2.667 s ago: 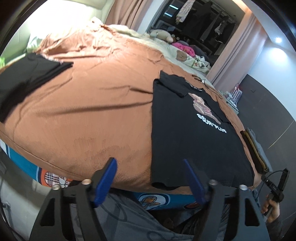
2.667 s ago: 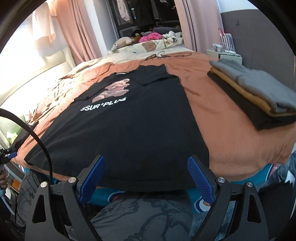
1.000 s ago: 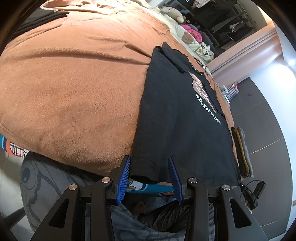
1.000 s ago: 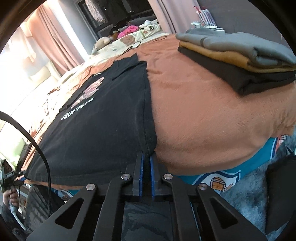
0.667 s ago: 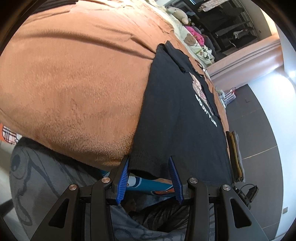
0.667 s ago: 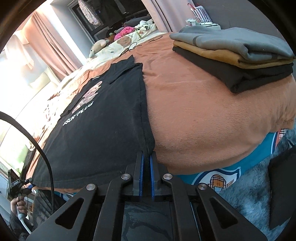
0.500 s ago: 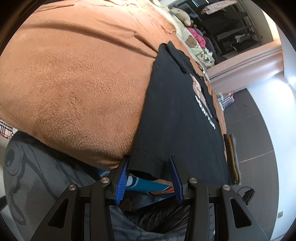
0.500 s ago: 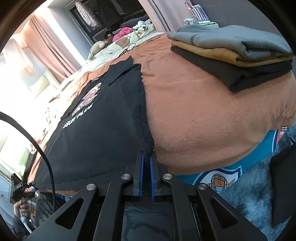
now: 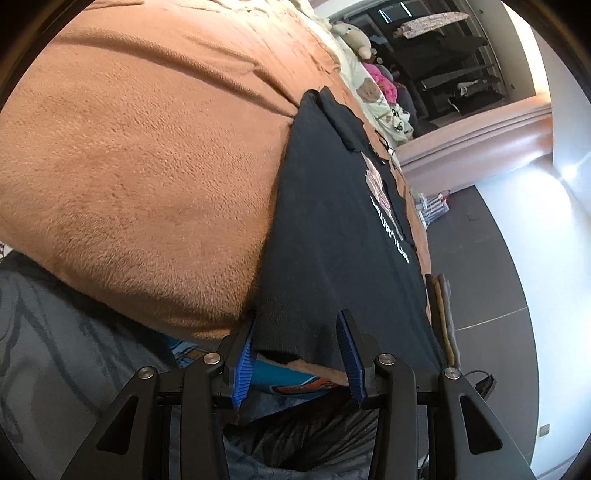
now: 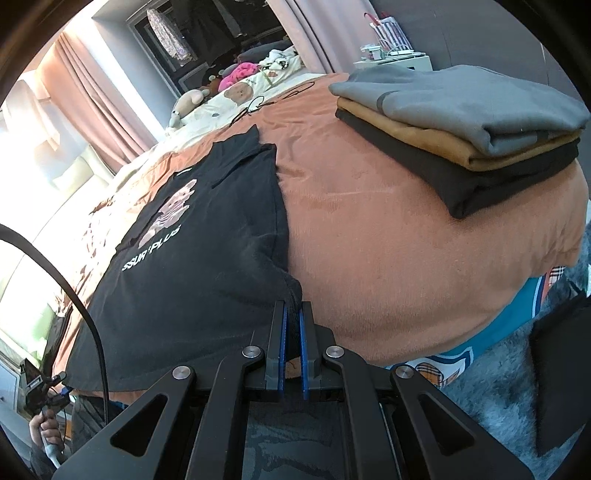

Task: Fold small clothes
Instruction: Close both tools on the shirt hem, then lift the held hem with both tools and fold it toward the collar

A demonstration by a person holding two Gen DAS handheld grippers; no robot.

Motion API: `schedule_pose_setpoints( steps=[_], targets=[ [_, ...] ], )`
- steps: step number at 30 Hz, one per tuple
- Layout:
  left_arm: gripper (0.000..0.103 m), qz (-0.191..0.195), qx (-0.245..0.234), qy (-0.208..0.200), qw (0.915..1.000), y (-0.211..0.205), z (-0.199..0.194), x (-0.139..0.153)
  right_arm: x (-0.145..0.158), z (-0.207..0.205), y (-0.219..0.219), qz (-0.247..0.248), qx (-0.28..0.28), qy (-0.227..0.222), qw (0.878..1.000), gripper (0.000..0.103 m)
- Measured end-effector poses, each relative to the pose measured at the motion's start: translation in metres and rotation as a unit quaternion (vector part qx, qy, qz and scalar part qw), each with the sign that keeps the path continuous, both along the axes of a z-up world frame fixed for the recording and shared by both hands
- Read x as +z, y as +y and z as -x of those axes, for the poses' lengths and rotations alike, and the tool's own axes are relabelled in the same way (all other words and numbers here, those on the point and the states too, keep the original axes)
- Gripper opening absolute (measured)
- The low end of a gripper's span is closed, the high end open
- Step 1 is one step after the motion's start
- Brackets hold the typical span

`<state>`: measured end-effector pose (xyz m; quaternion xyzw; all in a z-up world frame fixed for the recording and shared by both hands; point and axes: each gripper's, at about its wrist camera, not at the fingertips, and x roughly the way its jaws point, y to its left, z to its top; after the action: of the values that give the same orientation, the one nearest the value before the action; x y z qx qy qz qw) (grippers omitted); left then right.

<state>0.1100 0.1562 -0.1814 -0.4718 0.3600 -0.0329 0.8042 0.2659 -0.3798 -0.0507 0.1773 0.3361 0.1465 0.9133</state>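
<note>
Black T-shirt: white block lettering across the chest, below a bear graphic, left of centre in the right wrist view. Legible as "SSUR*PLUS"; first letter partly foreshortened. In the left wrist view the same print sits right of centre, too steeply angled to read. No other legible text.

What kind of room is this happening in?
Most likely a bedroom: a black T-shirt lies spread on a bed under an orange blanket, with soft toys at the far end and clothes hanging beyond pink curtains.
</note>
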Motion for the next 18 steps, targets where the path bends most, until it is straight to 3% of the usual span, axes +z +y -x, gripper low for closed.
schedule_pose_setpoints(
  steps=[1,2,4,12,18],
  targets=[
    [0.032,0.002,0.004,-0.001,1.0,0.002,0.0,0.0,0.0,0.0,0.0,0.001,0.0,0.002,1.0,0.002],
    [0.014,-0.002,0.011,0.002,0.9999,0.004,0.001,0.001,0.001,0.0,0.001,0.001,0.0,0.003,1.0,0.002],
    [0.007,0.003,0.014,0.001,0.9999,0.008,0.005,0.002,0.004,-0.001,0.001,0.003,0.001,0.004,1.0,0.002],
    [0.005,-0.02,0.016,-0.041,0.9988,0.013,0.01,0.04,0.036,0.014,0.006,0.006,0.011,-0.029,0.999,0.002],
    [0.005,-0.013,0.021,-0.087,0.9959,0.02,0.02,0.069,0.051,0.032,0.009,-0.001,0.023,-0.056,0.998,0.002]
  ],
)
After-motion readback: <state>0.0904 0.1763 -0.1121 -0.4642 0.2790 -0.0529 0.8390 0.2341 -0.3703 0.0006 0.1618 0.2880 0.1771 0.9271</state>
